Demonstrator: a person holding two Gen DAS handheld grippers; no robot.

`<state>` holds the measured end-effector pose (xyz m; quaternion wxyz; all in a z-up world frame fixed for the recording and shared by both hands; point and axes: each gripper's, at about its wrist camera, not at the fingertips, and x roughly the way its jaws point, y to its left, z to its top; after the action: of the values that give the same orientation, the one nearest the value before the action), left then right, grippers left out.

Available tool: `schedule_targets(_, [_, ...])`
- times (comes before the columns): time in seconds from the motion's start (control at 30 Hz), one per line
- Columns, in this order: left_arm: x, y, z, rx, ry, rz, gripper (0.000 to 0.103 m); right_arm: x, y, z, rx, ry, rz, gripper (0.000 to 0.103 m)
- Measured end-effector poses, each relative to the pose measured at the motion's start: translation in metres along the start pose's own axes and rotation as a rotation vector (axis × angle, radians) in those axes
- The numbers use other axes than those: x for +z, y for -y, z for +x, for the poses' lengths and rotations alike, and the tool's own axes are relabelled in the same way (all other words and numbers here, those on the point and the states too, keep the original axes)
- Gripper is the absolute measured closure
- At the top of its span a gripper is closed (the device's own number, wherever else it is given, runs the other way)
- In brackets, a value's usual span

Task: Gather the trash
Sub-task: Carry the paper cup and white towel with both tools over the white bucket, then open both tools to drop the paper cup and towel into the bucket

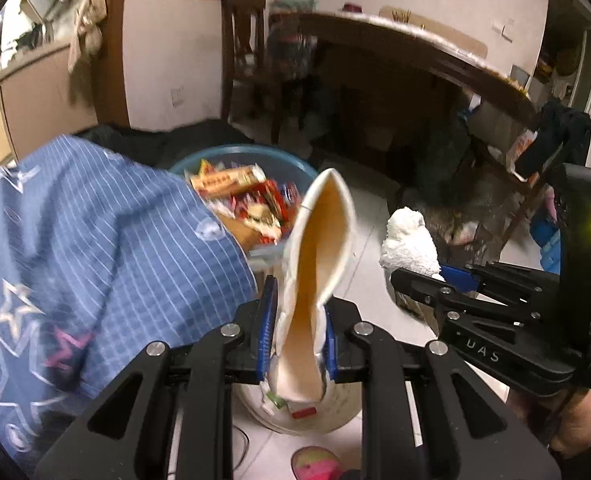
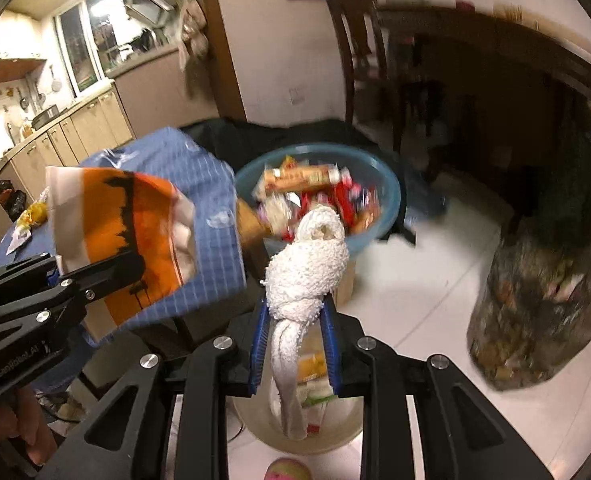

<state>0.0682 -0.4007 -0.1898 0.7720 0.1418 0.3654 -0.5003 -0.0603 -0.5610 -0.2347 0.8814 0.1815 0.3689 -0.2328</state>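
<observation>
Your left hand-held gripper (image 1: 295,344) is clamped on a flattened paper cup (image 1: 319,264), its blue pads (image 1: 265,320) pressing both sides so the cup's mouth is squeezed into a narrow slit. From the right wrist view, that cup shows its orange and white outside (image 2: 123,232). Your right hand-held gripper (image 2: 293,344) is clamped on a knotted white rag (image 2: 303,276), whose tail hangs down between the fingers. Both items hang above a pale trash bucket (image 1: 327,412) standing on the floor (image 2: 423,300), with some scraps already lying in it. Just beyond sits a blue bowl (image 2: 379,216) full of wrapped snacks (image 2: 307,176), resting at the edge of a tabletop covered by a blue checked cloth (image 1: 95,240). A dark mottled bag (image 2: 535,312) stands on the floor to the right, well apart from the bucket.
</observation>
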Motion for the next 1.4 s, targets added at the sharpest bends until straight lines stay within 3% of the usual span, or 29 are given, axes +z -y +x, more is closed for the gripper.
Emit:
schedule_targets(0.3, [-0.034,-0.001,0.078,-0.016,-0.173,-0.005,0.088,-0.034,0.030,0.075,0.045,-0.171,0.091,0.078])
schedule_targets(0.57, [-0.056,0.000,0.130,0.000,-0.273,0.004,0.089,-0.058,0.036,0.121,0.073,-0.272,0.139,0.078])
schedule_targets(0.9, [-0.070,0.002,0.162,0.023,-0.333,0.038,0.089,-0.087,0.046,0.169,0.092,-0.374,0.170,0.078])
schedule_targets(1.4, [-0.082,0.001,0.188,0.047,-0.369,0.043,0.084,-0.089,0.047,0.188,0.095,-0.397,0.166,0.076])
